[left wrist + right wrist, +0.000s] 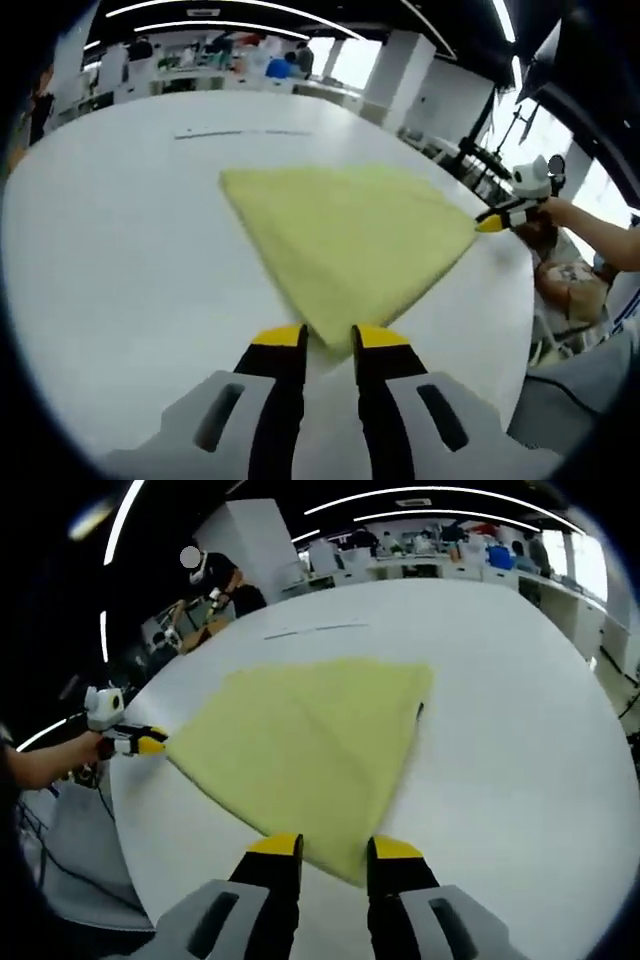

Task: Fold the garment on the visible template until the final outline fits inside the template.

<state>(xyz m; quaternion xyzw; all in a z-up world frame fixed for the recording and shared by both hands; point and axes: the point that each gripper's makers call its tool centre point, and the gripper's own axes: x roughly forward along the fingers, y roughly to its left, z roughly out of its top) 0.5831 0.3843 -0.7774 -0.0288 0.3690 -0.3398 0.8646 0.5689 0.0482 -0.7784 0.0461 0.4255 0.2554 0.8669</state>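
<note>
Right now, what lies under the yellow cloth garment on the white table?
The yellow cloth garment lies flat on the white table, bare all around it. A thin dark line is marked beyond its far edge. Whatever template marking lies beneath is covered.

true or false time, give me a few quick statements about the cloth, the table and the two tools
1. The cloth is yellow. True.
2. The cloth lies on a black table. False: the table is white.
3. The left tool has a corner of the cloth between its yellow tips. True.
4. The right tool hangs far from the cloth. False: its tips sit at the cloth's near edge.
5. A dark line is marked on the table beyond the cloth. True.
6. The cloth is rolled into a ball. False: it lies spread flat.
</note>
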